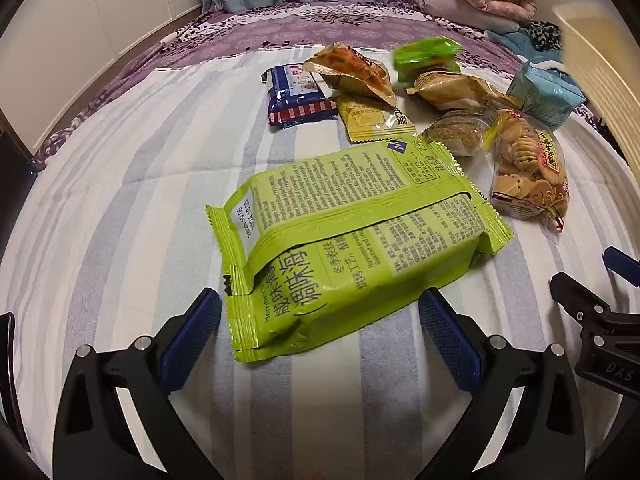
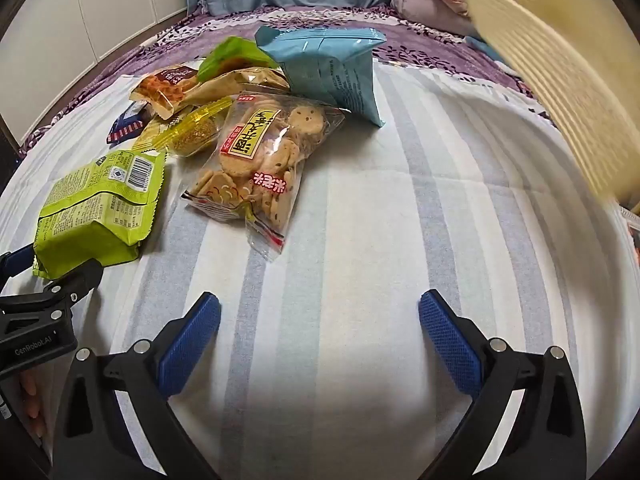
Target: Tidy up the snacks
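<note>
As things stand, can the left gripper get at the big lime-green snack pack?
Probably yes: the left gripper is open, the lime-green snack pack lies right ahead on the striped sheet, nothing between them.

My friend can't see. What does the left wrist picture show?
An open left hand-held gripper hovers by a big lime-green snack packet on a striped sheet. Smaller snacks, including a clear bag of biscuits, lie behind.

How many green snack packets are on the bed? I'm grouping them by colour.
2. The large lime-green packet lies nearest, in front of the open left gripper. A smaller, blurred green packet sits at the far end of the pile. Others may be hidden underneath.
</note>
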`<state>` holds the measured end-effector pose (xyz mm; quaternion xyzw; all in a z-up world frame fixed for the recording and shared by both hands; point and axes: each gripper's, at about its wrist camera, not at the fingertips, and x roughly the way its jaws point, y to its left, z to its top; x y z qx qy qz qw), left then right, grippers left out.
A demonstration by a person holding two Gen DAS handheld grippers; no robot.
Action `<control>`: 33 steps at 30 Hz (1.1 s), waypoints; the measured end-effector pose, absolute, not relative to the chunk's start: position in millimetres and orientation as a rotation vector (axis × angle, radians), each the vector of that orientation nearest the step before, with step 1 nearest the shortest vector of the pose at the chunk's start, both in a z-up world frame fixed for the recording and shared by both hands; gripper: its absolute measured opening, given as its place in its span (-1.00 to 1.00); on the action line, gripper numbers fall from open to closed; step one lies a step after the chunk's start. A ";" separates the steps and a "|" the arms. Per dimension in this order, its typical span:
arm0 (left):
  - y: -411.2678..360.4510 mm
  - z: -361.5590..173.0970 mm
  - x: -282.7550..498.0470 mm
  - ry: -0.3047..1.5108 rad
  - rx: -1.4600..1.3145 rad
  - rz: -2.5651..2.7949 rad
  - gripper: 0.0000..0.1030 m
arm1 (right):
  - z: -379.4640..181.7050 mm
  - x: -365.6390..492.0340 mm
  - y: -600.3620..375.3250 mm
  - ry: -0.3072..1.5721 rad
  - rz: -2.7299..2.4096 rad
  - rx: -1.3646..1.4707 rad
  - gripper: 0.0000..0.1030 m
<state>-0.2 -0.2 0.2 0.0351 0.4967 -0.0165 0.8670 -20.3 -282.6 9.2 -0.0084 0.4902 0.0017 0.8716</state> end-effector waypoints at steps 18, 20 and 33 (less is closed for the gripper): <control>-0.1 -0.1 0.2 1.046 0.069 -0.037 0.96 | 9.4 -20.6 -282.8 1.034 -0.001 -0.026 0.91; 0.0 -0.1 0.1 1.046 0.068 -0.038 0.96 | 9.5 -20.7 -282.7 1.034 0.000 -0.025 0.91; -0.2 -0.4 0.5 1.046 0.068 -0.038 0.96 | 9.5 -20.6 -283.0 1.034 0.000 -0.025 0.91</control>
